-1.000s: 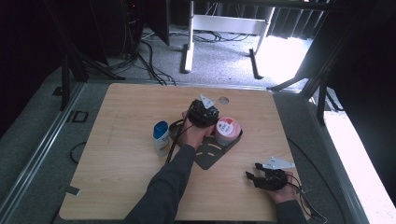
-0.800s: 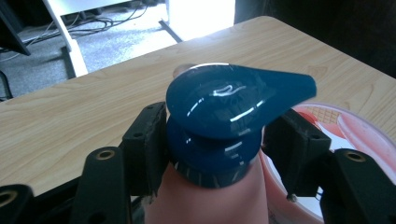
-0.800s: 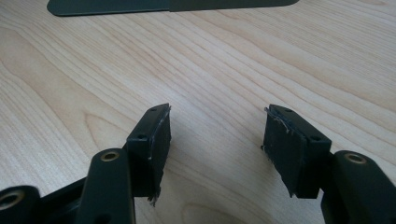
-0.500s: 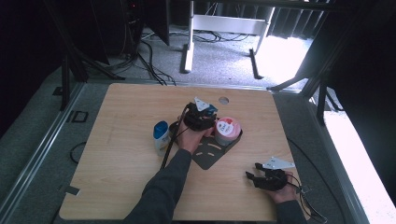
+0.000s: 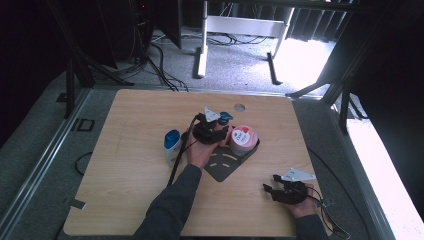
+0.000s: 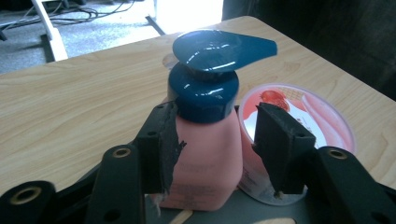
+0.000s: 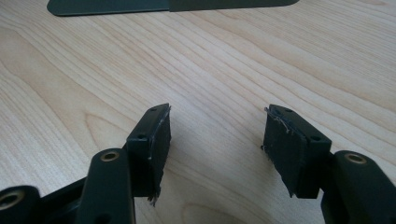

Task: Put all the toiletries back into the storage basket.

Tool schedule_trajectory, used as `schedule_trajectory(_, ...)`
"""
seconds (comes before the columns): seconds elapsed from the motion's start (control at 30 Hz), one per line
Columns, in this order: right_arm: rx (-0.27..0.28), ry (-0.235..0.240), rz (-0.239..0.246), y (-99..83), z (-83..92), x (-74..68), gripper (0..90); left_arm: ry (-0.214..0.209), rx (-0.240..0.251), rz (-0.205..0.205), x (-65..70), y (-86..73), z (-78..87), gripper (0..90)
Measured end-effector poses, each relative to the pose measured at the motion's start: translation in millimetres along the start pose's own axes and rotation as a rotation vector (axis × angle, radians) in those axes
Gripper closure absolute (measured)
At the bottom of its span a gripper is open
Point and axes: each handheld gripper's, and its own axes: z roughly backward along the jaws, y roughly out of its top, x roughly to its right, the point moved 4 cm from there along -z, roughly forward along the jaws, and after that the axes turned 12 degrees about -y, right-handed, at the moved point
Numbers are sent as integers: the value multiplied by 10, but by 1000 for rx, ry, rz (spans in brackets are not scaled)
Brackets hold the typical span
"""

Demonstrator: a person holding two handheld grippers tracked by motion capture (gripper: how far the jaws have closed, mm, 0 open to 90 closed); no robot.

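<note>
The pink plastic pump bottle with a dark blue pump head [image 6: 205,140] stands upright on the dark grey flat tray [image 5: 225,167] near the middle of the light wooden table [image 5: 125,175], its spout pointing to about 3 o'clock in the left gripper view. The left gripper [image 6: 212,140] brackets the bottle's shoulder just under the blue collar. Its jaws have just been closing with the bottle between them: the jaw at 9 o'clock lies against the pink side, while the jaw at 3 o'clock stands a narrow gap off it, so the bottle is framed but not yet pinched.

Just beside the bottle, at 3 o'clock from it, sits the round pink tub with a strawberry-printed lid [image 6: 299,116], also on the tray and close against the bottle's body. In the high view the same tub [image 5: 243,140] lies at 3 o'clock from the left gripper [image 5: 212,131], and a white bottle with a blue cap [image 5: 172,142] stands on the bare wood at 9 o'clock from it, off the tray.

Well apart, at about 5 o'clock from the tray, the right gripper [image 5: 270,190] rests low over the table near its front edge. Its jaws are spread wide with only wood grain between them [image 7: 215,140], holding nothing.
</note>
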Motion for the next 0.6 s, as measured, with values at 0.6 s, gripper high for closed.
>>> schedule_trajectory(0.6, 0, 0, 1, 0, 0, 1, 409, -69, -19, -36, 128, -47, 124, 505)
